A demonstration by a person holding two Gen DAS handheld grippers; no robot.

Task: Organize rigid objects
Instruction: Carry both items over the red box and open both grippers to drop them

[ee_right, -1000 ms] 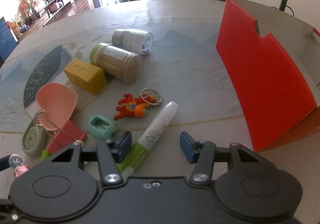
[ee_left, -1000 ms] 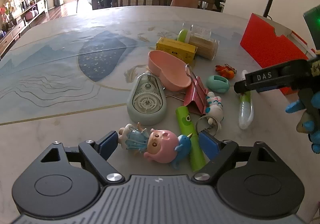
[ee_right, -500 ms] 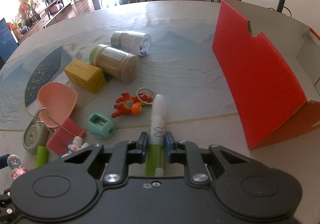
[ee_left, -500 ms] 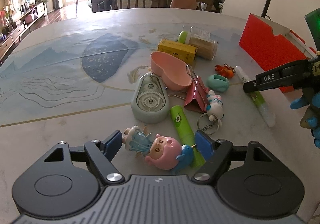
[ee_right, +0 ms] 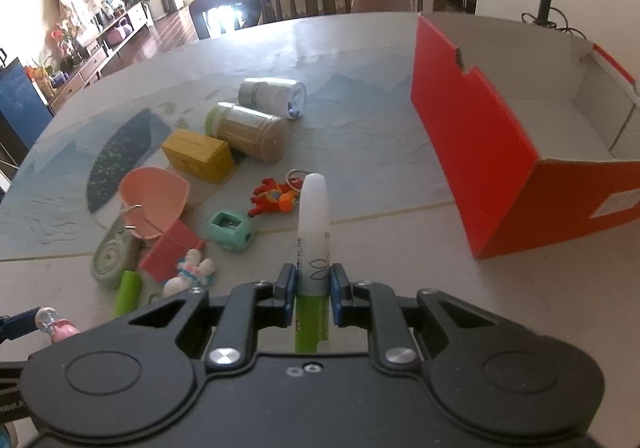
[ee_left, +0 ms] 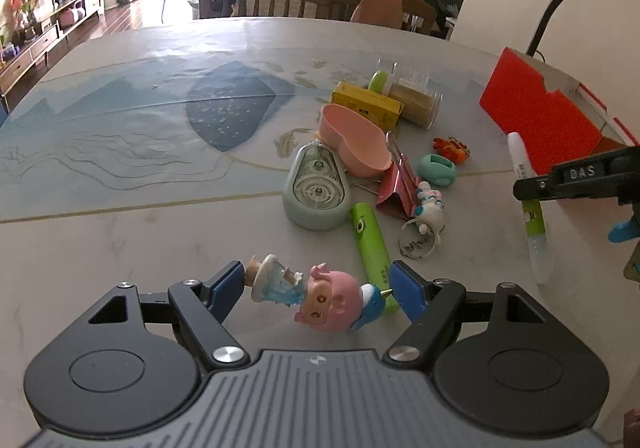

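The right claw (ee_right: 314, 290) pinches a green-and-white pen (ee_right: 314, 232) with a translucent cap, lifted clear of the counter (ee_right: 380, 151). The left claw (ee_left: 318, 286) clamps a pink-headed doll figurine (ee_left: 316, 294) lengthwise, also raised. The red cardboard box (ee_right: 480, 151) to the right shows a bare white interior. Small toys and jars clutter the map-printed counter; chairs stand behind.

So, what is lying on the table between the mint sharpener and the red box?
In the right wrist view, only the orange figure keychain lies near the mint sharpener; beyond it bare table runs to the red box. The held pen overlaps that stretch.
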